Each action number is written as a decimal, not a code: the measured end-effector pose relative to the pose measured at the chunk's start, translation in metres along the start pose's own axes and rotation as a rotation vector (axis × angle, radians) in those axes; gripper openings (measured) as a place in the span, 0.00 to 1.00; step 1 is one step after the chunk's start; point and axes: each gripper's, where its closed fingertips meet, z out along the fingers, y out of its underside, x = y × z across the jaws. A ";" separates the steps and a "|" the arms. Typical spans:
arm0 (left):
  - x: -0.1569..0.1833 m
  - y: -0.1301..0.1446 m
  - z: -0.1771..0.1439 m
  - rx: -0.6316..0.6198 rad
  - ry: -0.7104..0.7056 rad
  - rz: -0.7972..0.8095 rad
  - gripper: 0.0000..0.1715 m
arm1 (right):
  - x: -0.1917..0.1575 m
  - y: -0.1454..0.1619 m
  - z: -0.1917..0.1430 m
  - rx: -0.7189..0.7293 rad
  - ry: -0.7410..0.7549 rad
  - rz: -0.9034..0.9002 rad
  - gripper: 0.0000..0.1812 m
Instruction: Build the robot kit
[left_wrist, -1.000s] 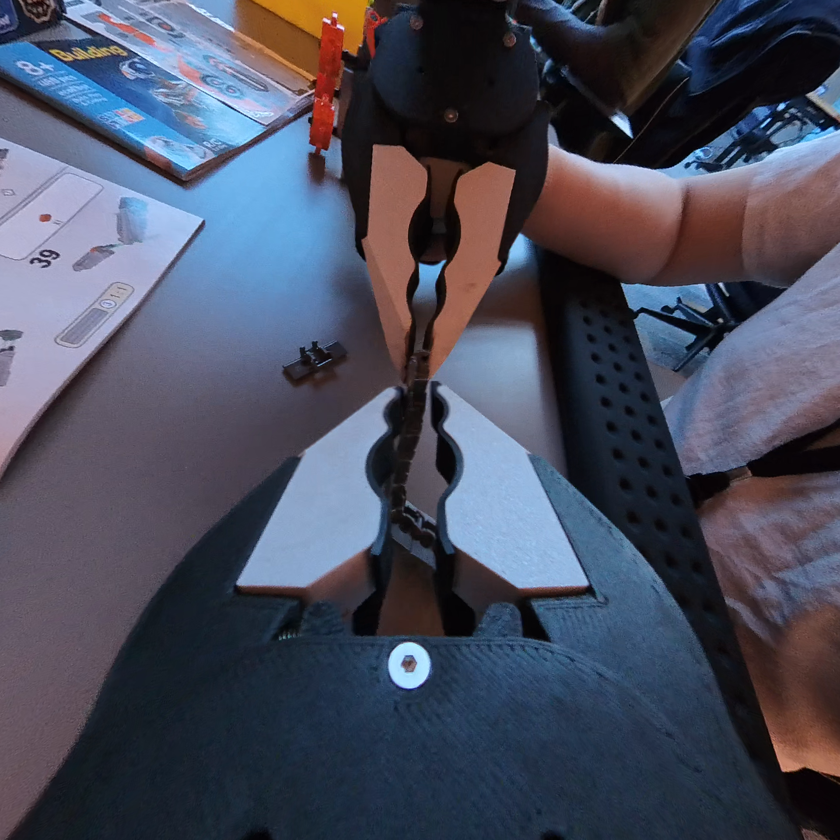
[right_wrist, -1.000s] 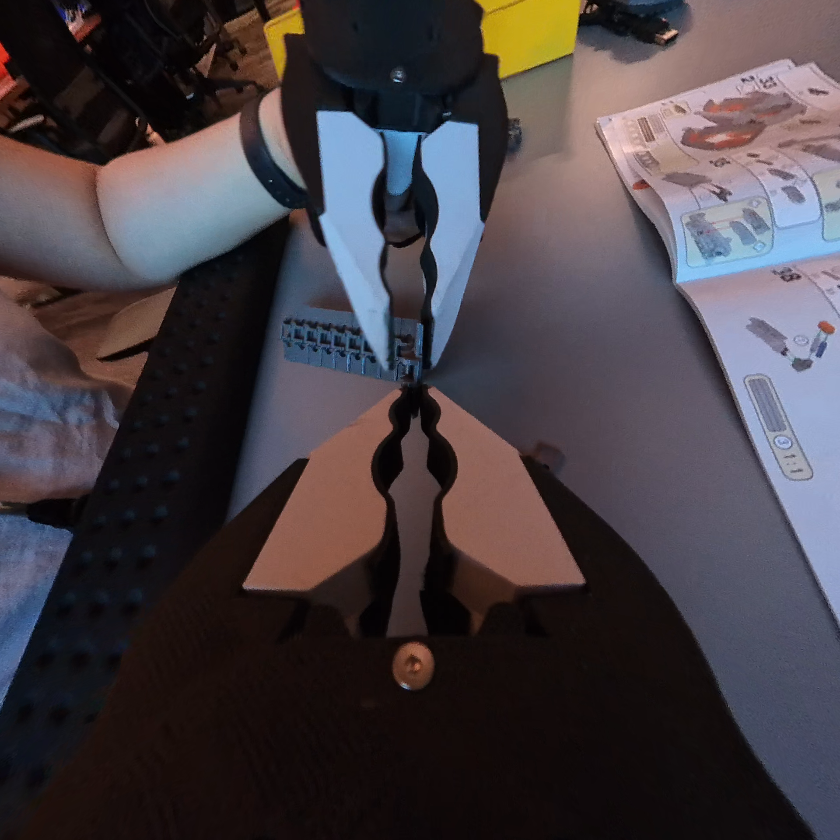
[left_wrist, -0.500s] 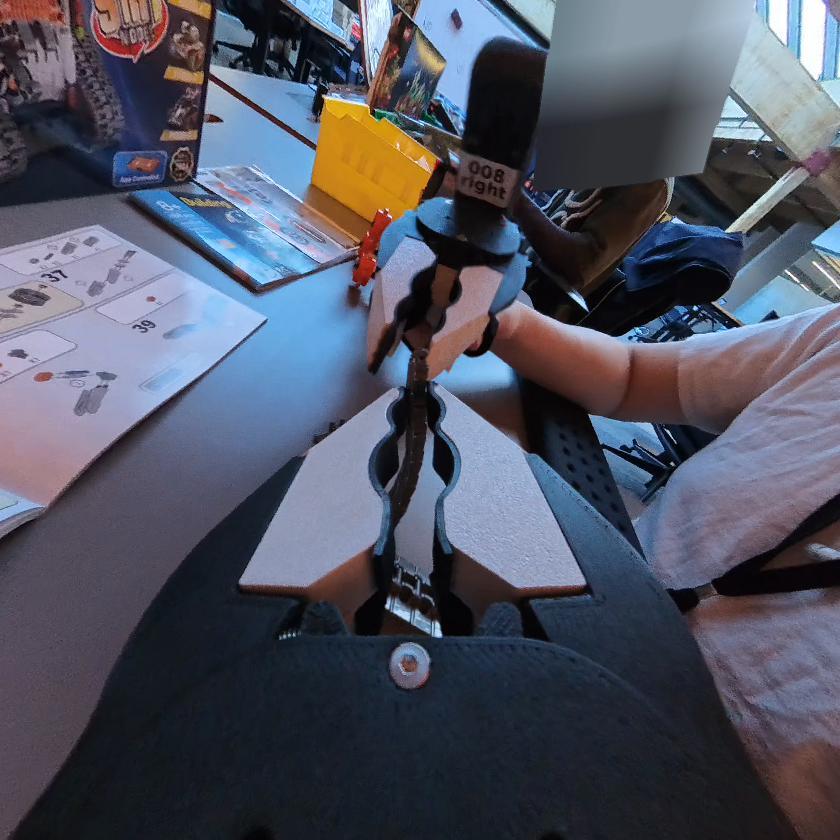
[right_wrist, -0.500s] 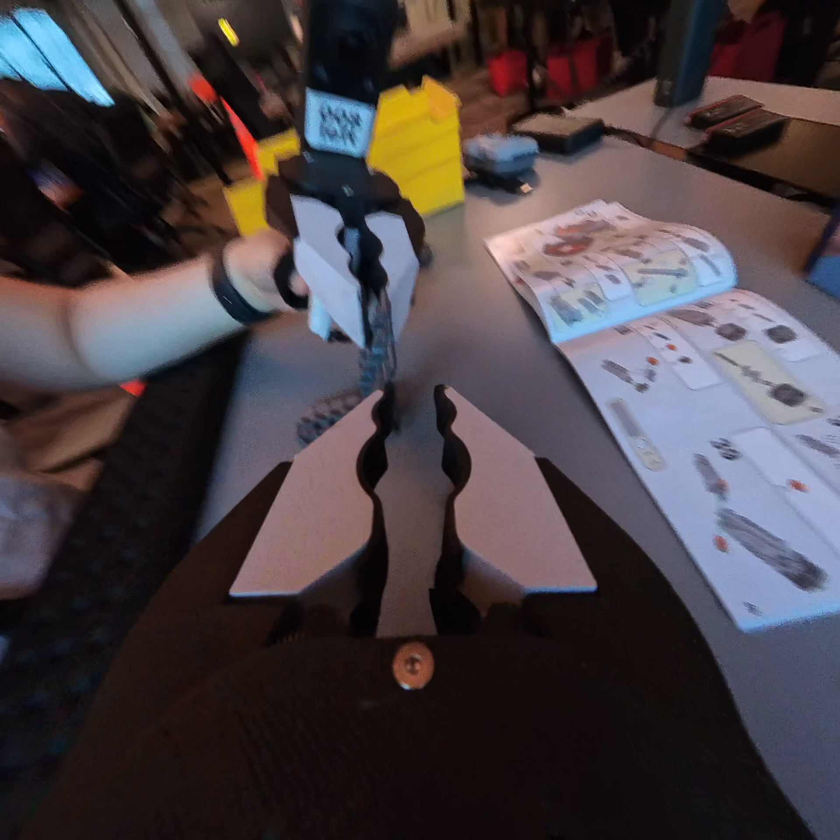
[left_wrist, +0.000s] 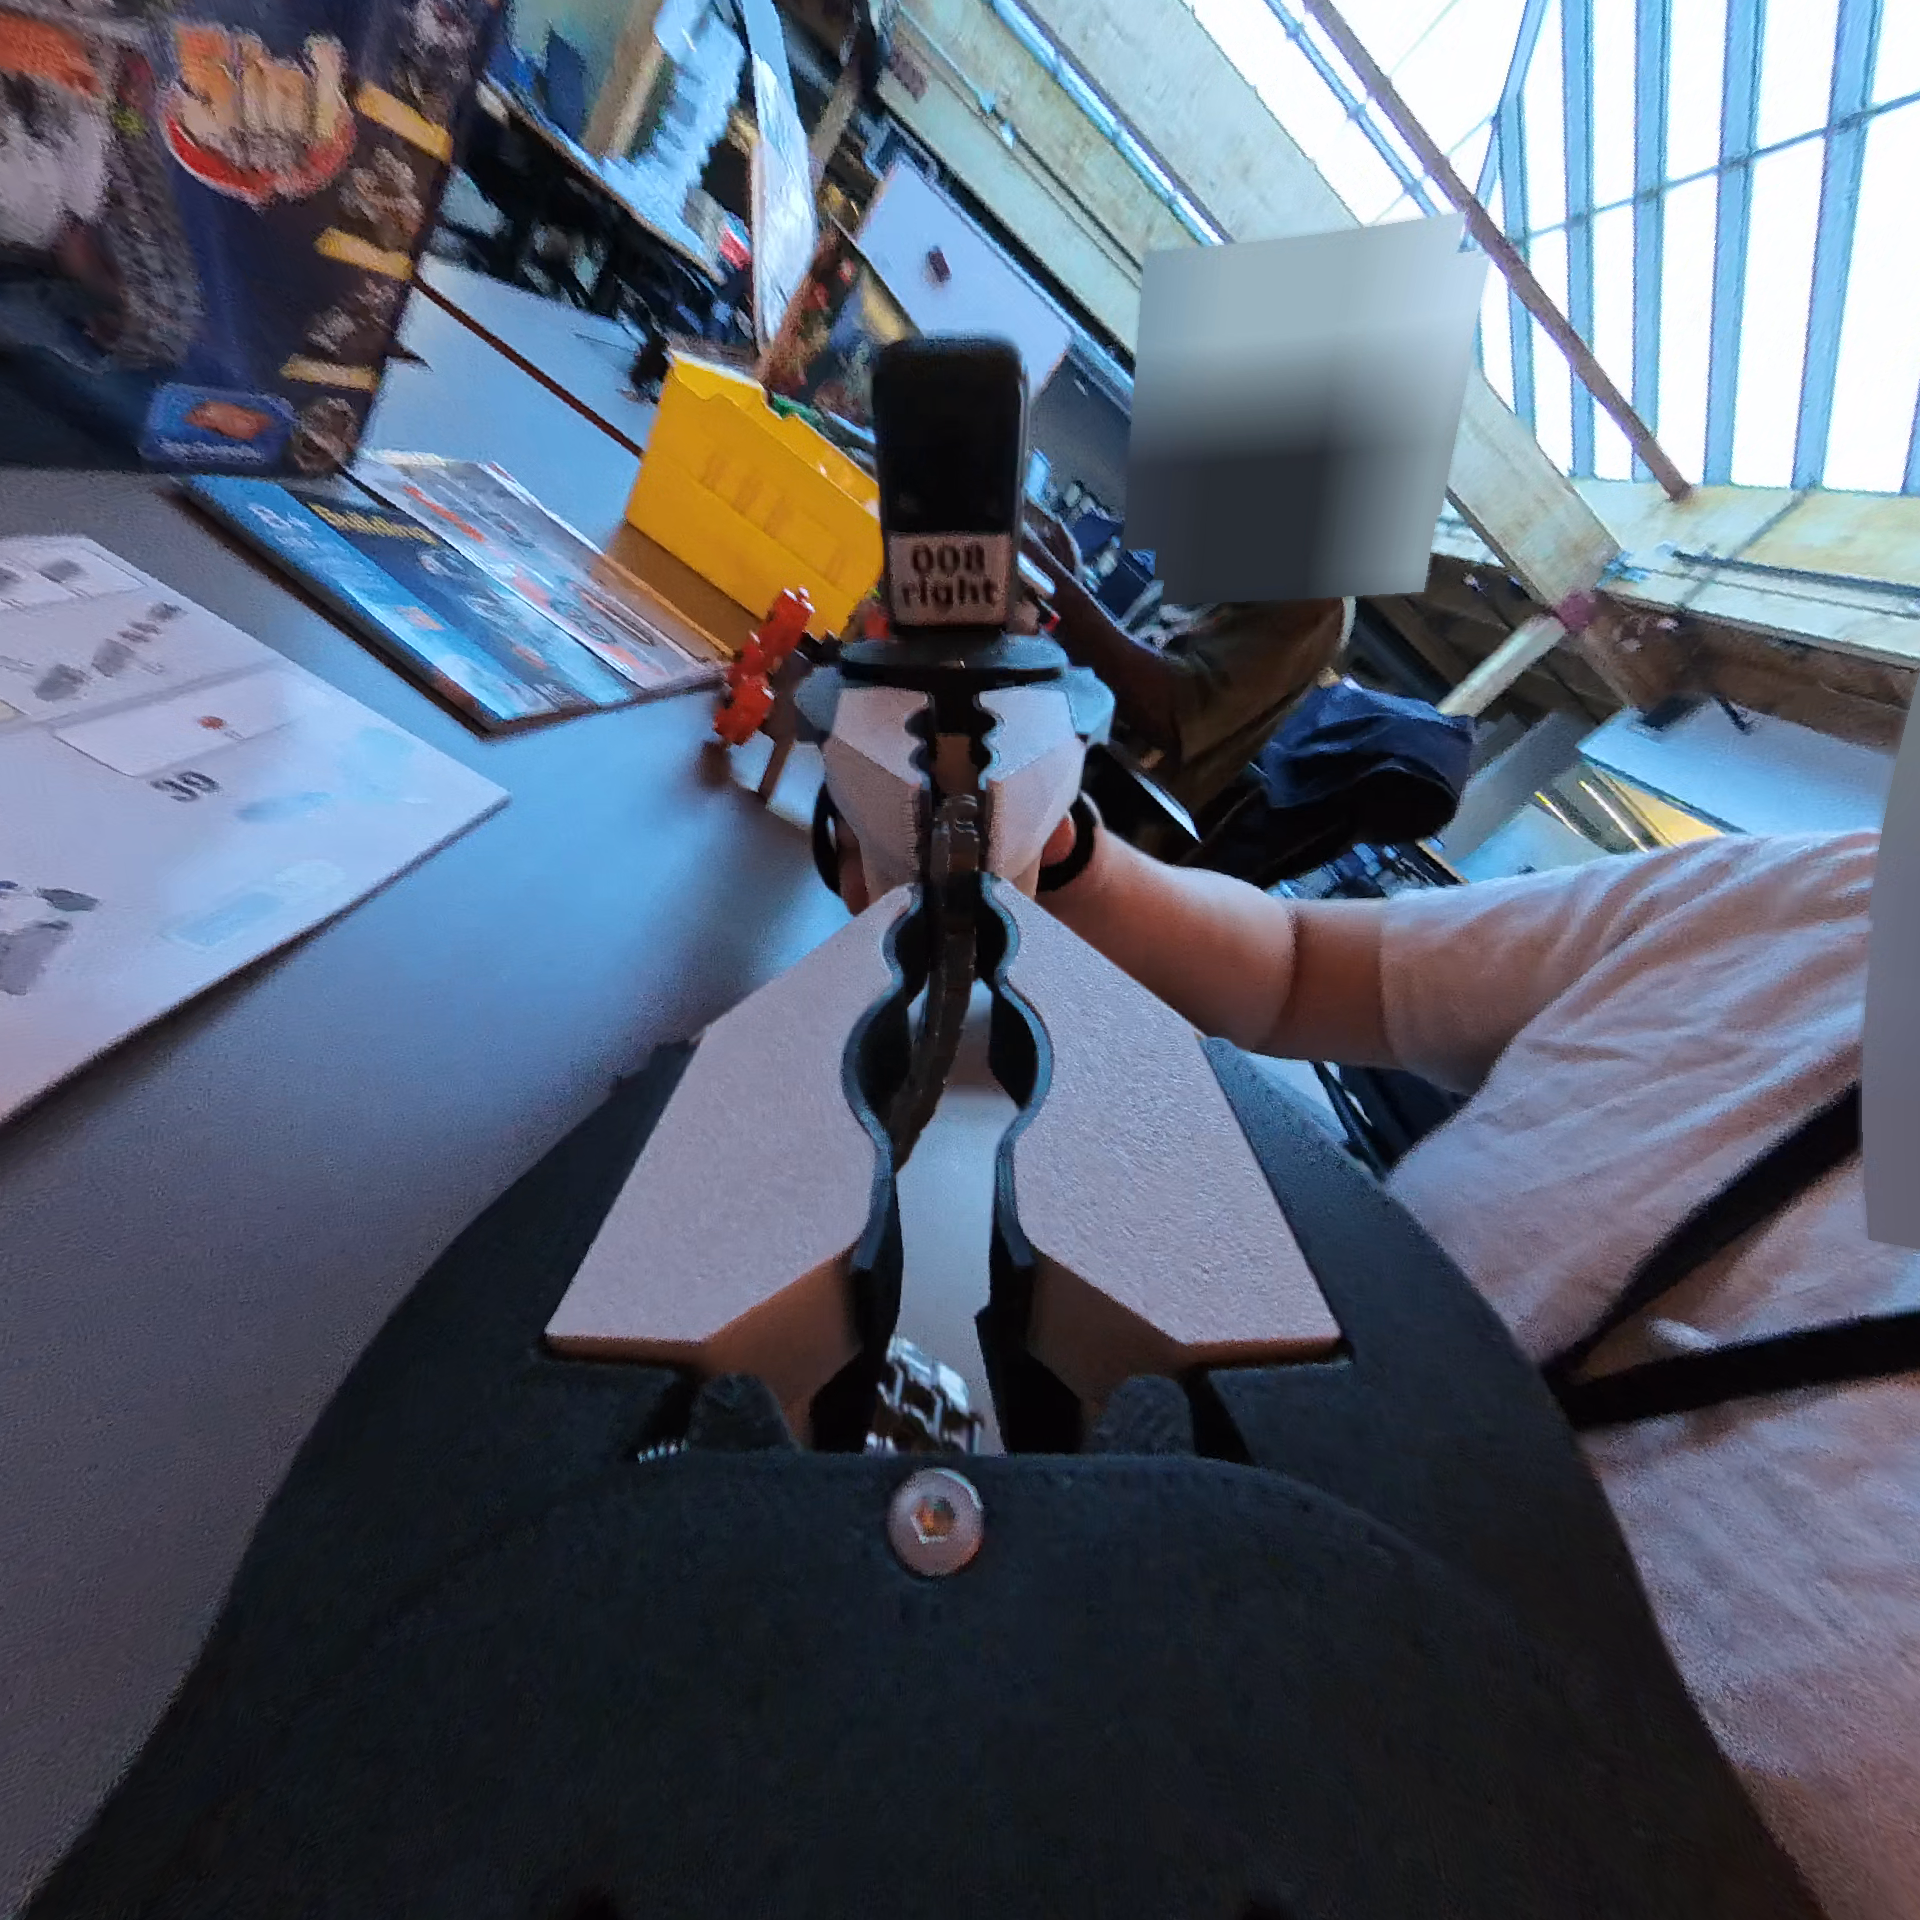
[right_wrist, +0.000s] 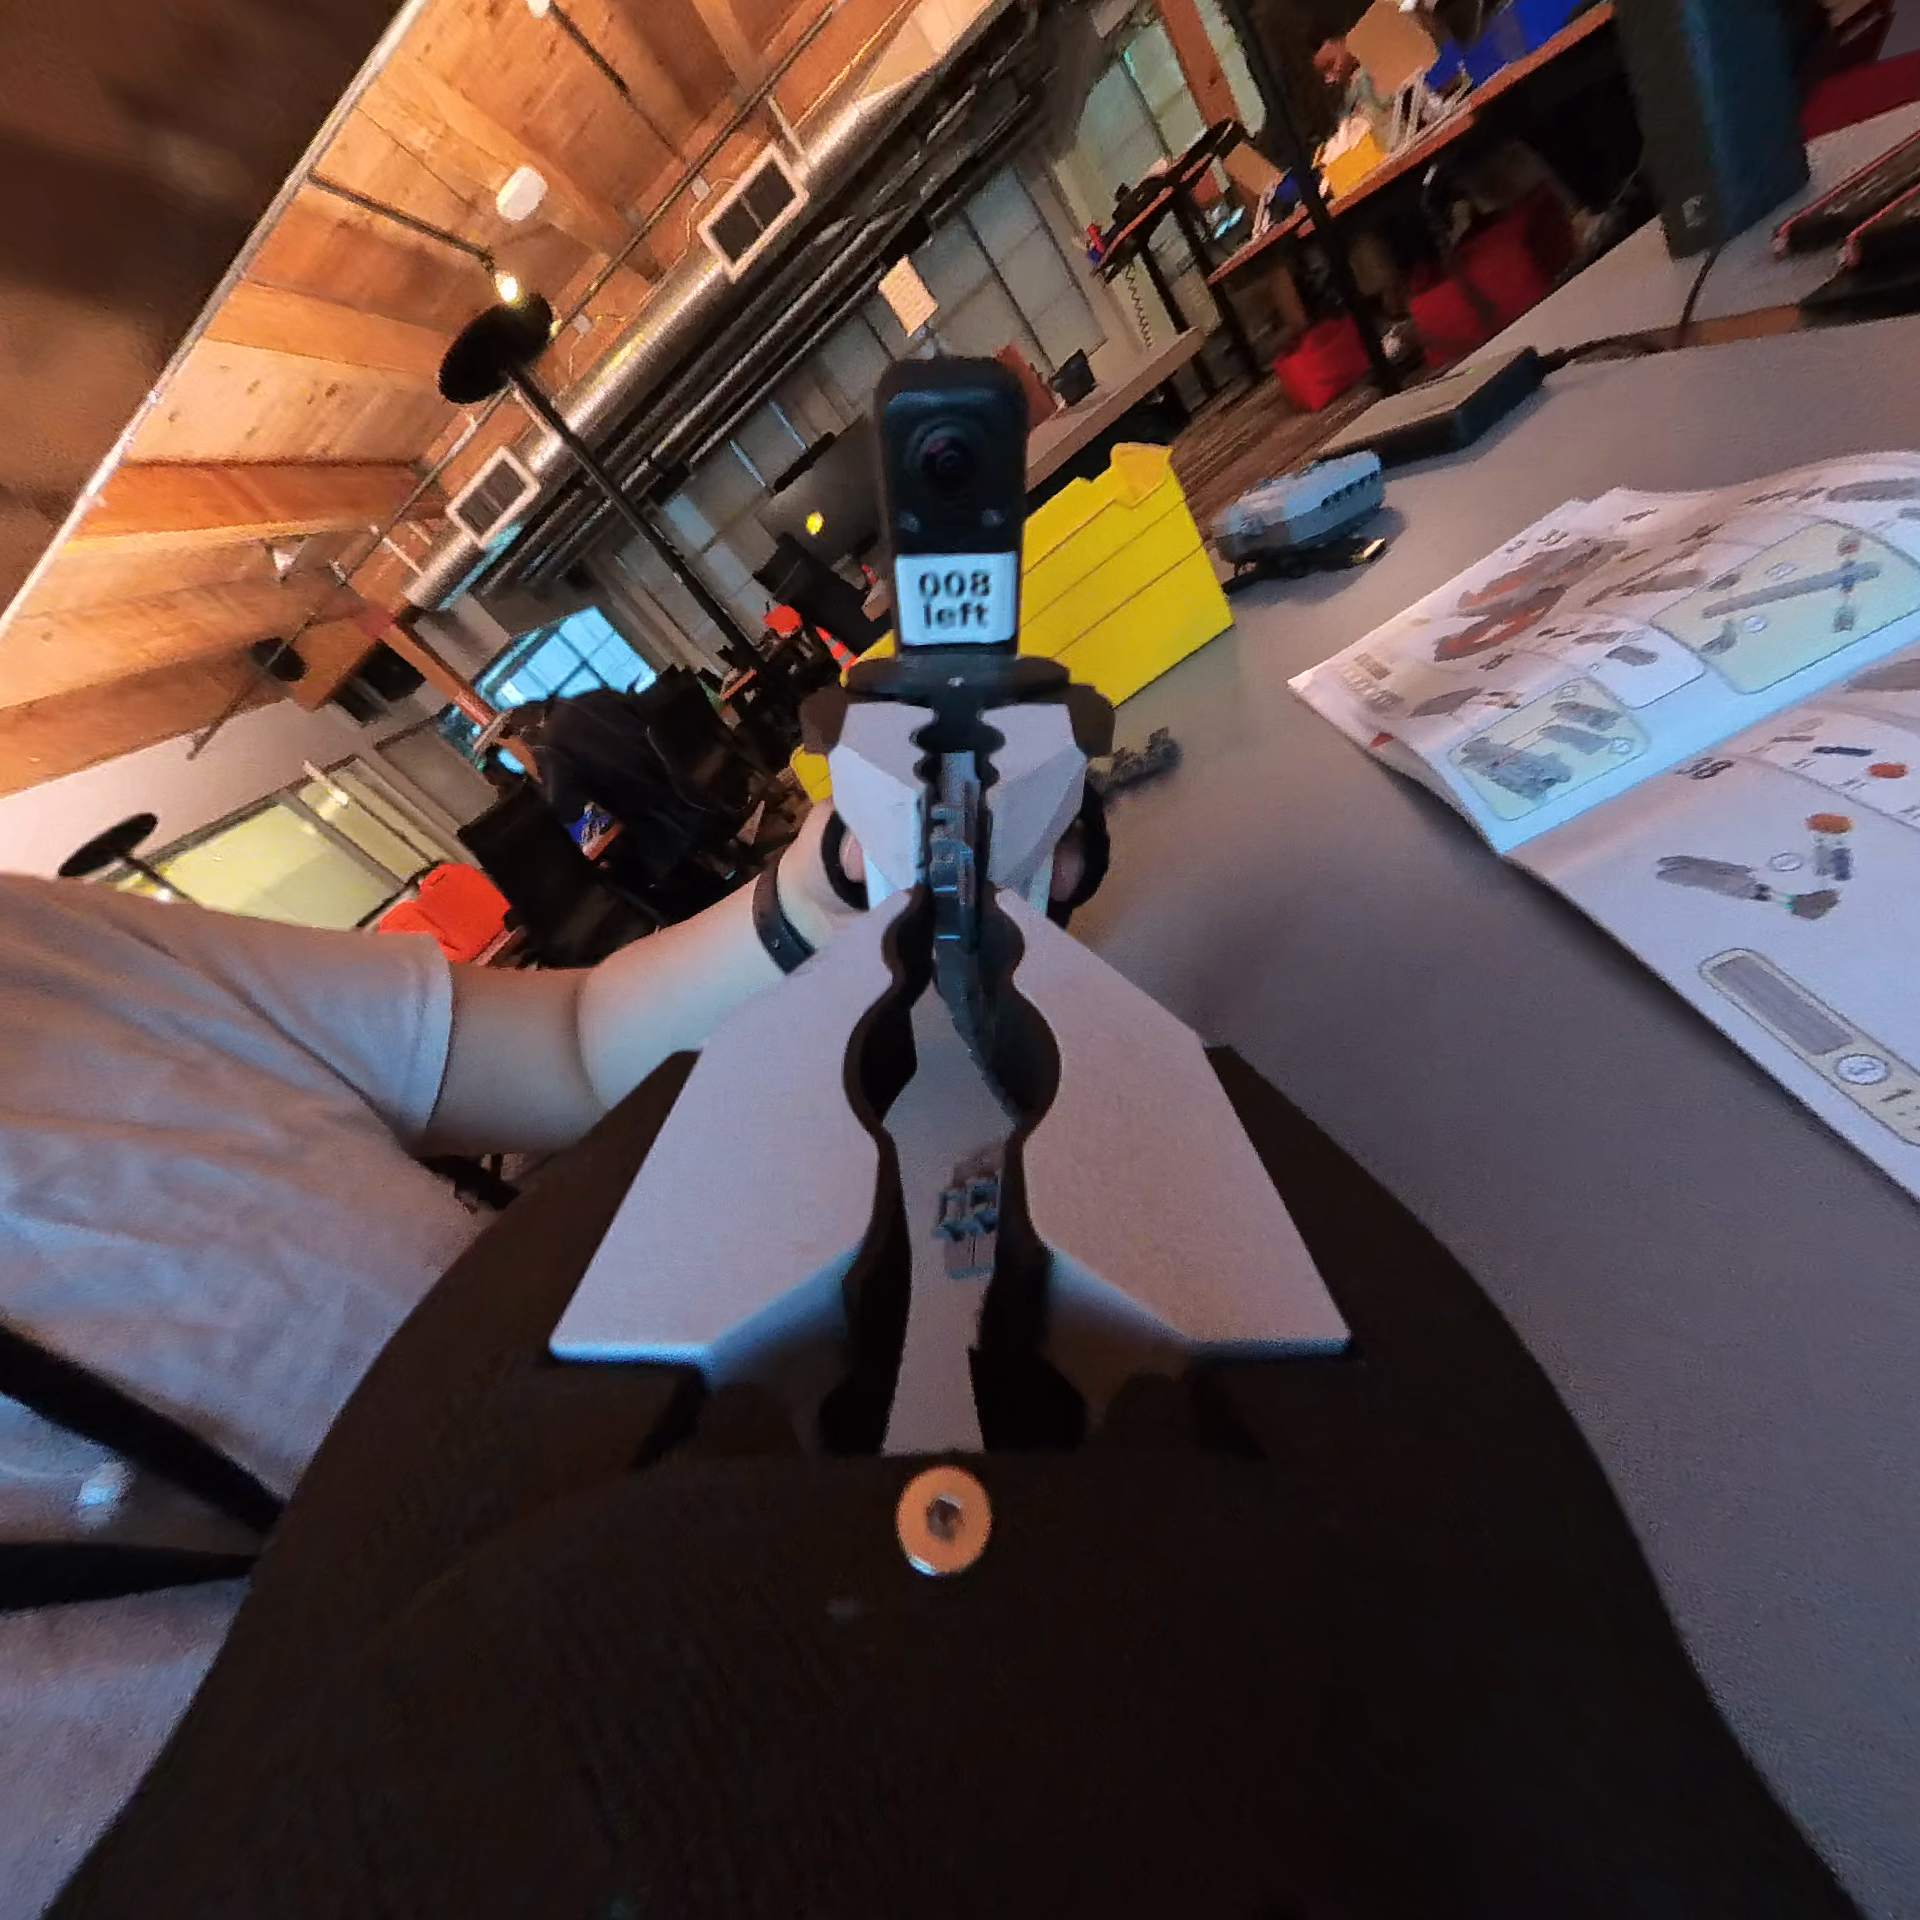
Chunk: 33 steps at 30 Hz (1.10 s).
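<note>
A: Status?

B: Both tongs are off the table, facing each other tip to tip. A dark link chain, toy-brick tread style, runs between them. Left tongs are clamped on one end of it, and the chain trails back through their gap. Right tongs grip the other end, fingers nearly together around it.

A: Progress?

B: Can't judge from this. The chain is held in the air and spans both sets of tongs. A few loose links show low inside the gap of the right tongs.

A: Pose?

B: Both tilted upward and level with each other, forearms coming in from the sides. Open instruction booklet lies flat on the table, yellow bin behind it. A small red brick piece stands near the bin.
</note>
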 end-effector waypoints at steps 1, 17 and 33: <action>0.004 0.004 -0.001 -0.042 0.023 -0.007 0.03 | -0.004 0.004 0.001 -0.038 -0.011 -0.012 0.03; -0.001 0.005 -0.007 -0.053 -0.028 0.032 0.00 | -0.002 0.006 0.002 -0.029 0.006 0.044 0.10; -0.062 0.043 -0.009 -0.495 -0.279 0.401 0.22 | -0.021 0.040 -0.009 -0.379 0.091 -0.094 0.03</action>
